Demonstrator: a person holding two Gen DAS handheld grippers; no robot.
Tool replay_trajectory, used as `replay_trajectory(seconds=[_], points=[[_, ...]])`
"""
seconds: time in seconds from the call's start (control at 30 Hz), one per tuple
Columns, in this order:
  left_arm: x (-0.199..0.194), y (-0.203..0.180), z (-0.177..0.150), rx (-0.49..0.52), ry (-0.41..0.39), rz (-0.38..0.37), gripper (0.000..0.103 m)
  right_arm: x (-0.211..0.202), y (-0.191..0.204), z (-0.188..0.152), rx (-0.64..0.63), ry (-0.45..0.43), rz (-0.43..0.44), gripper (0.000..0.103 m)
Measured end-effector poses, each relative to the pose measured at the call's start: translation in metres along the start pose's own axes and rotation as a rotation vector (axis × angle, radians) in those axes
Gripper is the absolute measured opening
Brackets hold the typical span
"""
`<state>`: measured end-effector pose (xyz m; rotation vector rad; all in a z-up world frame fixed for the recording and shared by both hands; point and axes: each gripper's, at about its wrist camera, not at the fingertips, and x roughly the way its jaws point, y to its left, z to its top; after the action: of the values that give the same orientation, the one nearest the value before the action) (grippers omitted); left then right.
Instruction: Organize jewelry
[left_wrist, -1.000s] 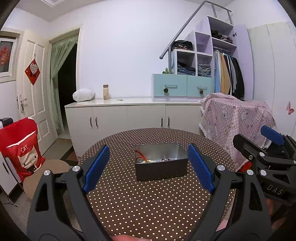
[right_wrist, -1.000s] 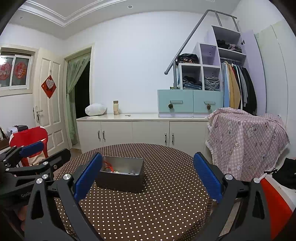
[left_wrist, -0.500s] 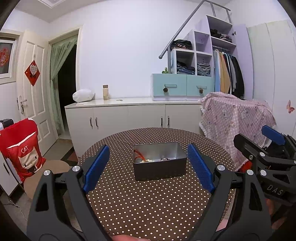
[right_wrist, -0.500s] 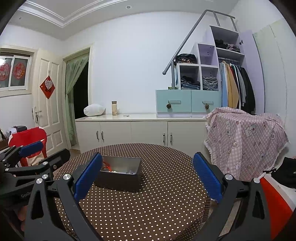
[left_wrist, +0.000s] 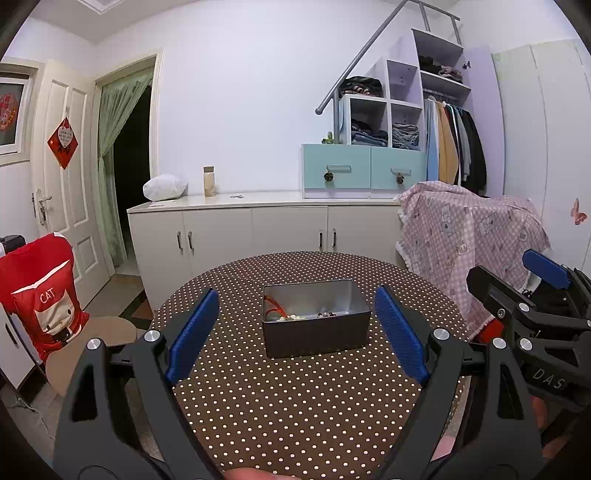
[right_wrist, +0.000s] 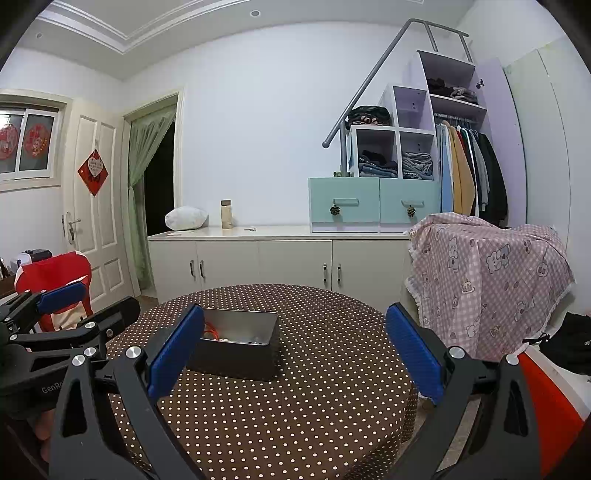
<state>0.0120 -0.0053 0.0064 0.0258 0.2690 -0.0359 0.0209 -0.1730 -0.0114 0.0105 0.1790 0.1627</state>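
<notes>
A grey metal box (left_wrist: 316, 319) stands in the middle of a round table with a brown polka-dot cloth (left_wrist: 295, 398). It holds jewelry (left_wrist: 295, 314): a red cord and pale beads. My left gripper (left_wrist: 297, 328) is open and empty, held above the table in front of the box. My right gripper (right_wrist: 293, 349) is open and empty, to the right of the box (right_wrist: 236, 345). The right gripper also shows at the right edge of the left wrist view (left_wrist: 532, 295), and the left gripper at the left edge of the right wrist view (right_wrist: 70, 306).
A chair with a red cat cover (left_wrist: 40, 295) stands left of the table. A pink checked cloth (left_wrist: 469, 240) drapes over furniture at the right. White cabinets (left_wrist: 258, 232) line the back wall, with shelves and hanging clothes (left_wrist: 454, 140) behind.
Both views have shifted slightly; the box sits a little further left in each. The grippers stay open and empty.
</notes>
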Motion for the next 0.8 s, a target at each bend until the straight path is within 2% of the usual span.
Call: replay_trajectory(seconds=[0.8], points=[[0.0004,-0.0017,-0.0015,0.001,0.005,0.0,0.085,0.0027,-0.0039,-0.0012,0.004,0.005,0.002,0.095]])
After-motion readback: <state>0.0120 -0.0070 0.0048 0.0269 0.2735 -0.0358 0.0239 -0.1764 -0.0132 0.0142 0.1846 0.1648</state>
